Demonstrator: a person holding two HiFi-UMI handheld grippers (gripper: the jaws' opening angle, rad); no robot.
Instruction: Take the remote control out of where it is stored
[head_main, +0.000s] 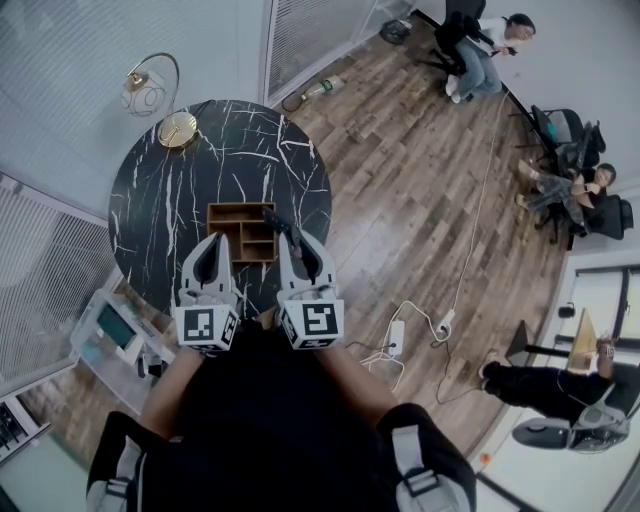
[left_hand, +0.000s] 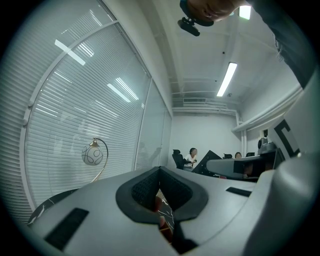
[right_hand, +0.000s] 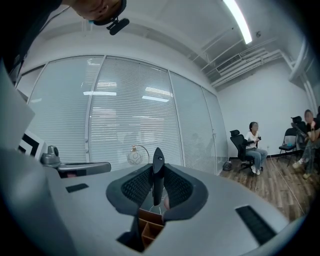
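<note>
Right gripper (right_hand: 158, 192) is clamped on the slim dark remote (right_hand: 158, 167), over the wooden tray (head_main: 232, 222); left gripper (left_hand: 161, 192) has its jaws together, holding nothing.

Round black marble-look table (head_main: 160, 210) below and ahead of left gripper (head_main: 212, 248) and right gripper (head_main: 298, 250). Globe lamp (head_main: 145, 88) with gold base on table's far edge, ahead-left. Glass wall with closed blinds (head_main: 60, 100) beyond. Wood plank floor (head_main: 400, 180) off to right. Office chairs (head_main: 565, 125) and seated people (head_main: 480, 50) far right. Power strip (head_main: 397, 336) with cords just right of right gripper. Strip light (left_hand: 227, 79) overhead.
</note>
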